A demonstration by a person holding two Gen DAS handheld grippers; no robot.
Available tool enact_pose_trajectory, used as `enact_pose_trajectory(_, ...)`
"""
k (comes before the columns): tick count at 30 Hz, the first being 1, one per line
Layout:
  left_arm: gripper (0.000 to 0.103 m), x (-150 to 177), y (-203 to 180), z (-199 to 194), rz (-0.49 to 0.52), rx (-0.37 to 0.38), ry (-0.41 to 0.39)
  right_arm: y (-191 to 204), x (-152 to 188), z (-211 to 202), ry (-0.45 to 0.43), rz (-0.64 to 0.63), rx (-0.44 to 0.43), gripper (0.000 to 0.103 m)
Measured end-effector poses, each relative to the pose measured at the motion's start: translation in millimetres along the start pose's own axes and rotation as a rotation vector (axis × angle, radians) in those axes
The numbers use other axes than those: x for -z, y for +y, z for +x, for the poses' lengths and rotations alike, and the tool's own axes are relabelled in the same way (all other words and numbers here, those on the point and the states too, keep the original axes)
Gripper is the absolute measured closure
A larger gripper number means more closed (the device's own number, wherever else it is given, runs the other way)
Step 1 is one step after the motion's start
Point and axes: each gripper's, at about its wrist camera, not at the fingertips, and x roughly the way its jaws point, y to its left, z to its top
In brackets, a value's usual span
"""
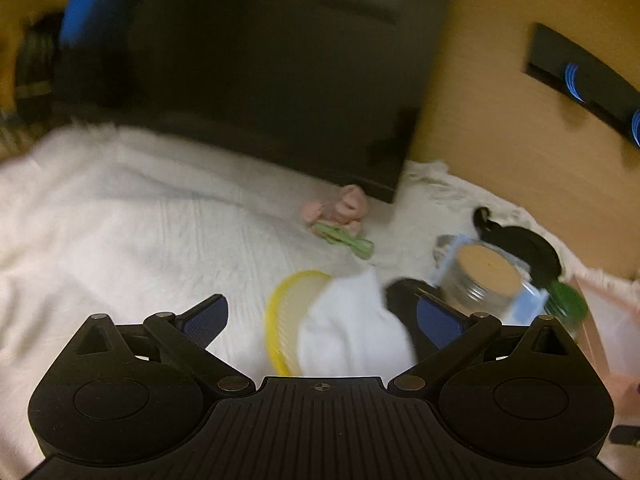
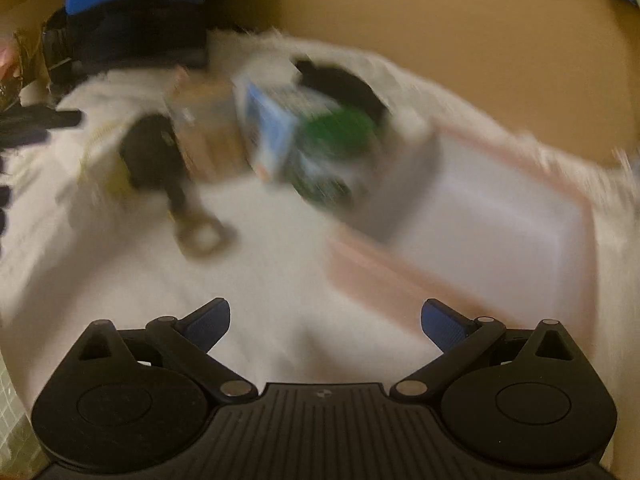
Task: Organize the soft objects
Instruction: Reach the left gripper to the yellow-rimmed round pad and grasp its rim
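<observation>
Both views are blurred by motion. My left gripper (image 1: 322,316) is open above a white soft cloth (image 1: 352,332) that lies over a yellow round lid (image 1: 282,316) on the white fluffy cover (image 1: 120,232). A pink and green soft toy (image 1: 340,216) lies further back. My right gripper (image 2: 324,320) is open and empty above the white cover (image 2: 260,272). A pink-rimmed tray (image 2: 500,208) lies to its front right.
A black box (image 1: 260,72) stands at the back. A clear jar with a tan lid (image 1: 486,276), a blue-edged packet, a green object (image 2: 336,148) and a black soft item (image 2: 348,84) crowd beside the tray. A black tool (image 2: 160,156) lies at left.
</observation>
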Motion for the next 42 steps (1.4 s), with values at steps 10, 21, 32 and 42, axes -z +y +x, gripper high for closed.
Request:
enact_pose_trajectory(10, 0.0, -11.1, 62.7, 28.2, -0.098, 0.243, 0.017, 100.1, -101.5, 58.4, 0.152, 0.049, -0.105, 0.007)
enact_pose_trajectory(21, 0.0, 5.1, 43.6, 48.6, -0.085, 0.335, 0.136, 91.1, -115.1, 64.9, 0.175, 0.149, -0.104, 0.007)
enact_pose_trajectory(32, 0.051, 0.2, 38.3, 34.9, -0.145, 0.407, 0.09, 77.9, -75.3, 49.6, 0.093, 0.041, -0.01, 0.008)
enact_pose_trajectory(42, 0.086, -3.2, 65.4, 60.7, -0.302, 0.323, 0.145, 106.9, -63.0, 42.9, 0.018, -0.116, 0.04, 0.009)
